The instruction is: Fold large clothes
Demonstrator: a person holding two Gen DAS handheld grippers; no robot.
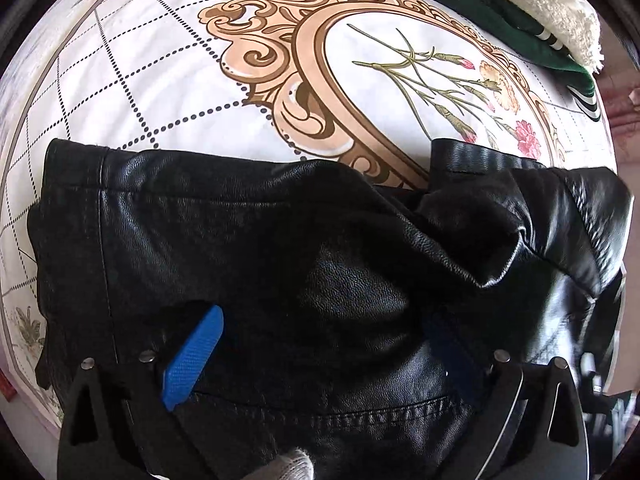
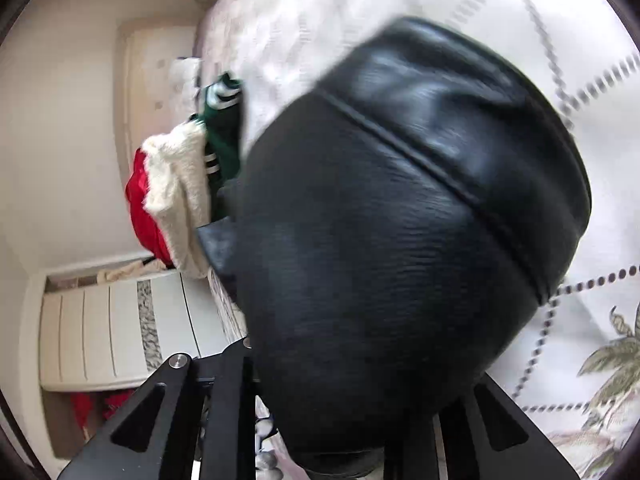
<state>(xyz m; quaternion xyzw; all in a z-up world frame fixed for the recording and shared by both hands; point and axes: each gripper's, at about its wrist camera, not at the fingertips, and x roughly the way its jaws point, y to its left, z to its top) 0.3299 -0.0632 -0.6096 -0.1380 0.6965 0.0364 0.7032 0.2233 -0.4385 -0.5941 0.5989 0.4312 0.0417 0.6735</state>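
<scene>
A black leather jacket (image 1: 280,240) lies bunched on a bed with a white printed cover (image 1: 160,80). My left gripper (image 1: 320,340) stands over it with its blue fingers (image 1: 192,360) wide apart; leather drapes between them and hides the right finger. In the right wrist view the same jacket (image 2: 400,220) fills the frame, draped over my right gripper (image 2: 344,420). Its fingertips are hidden under the leather. The view is blurred by motion.
A dark green garment with white stripes (image 1: 560,60) and a cream fuzzy garment (image 1: 560,8) lie at the bed's far edge. The right wrist view shows them (image 2: 224,128) with a red cloth (image 2: 144,208), plus a white cabinet (image 2: 112,328) beside the bed.
</scene>
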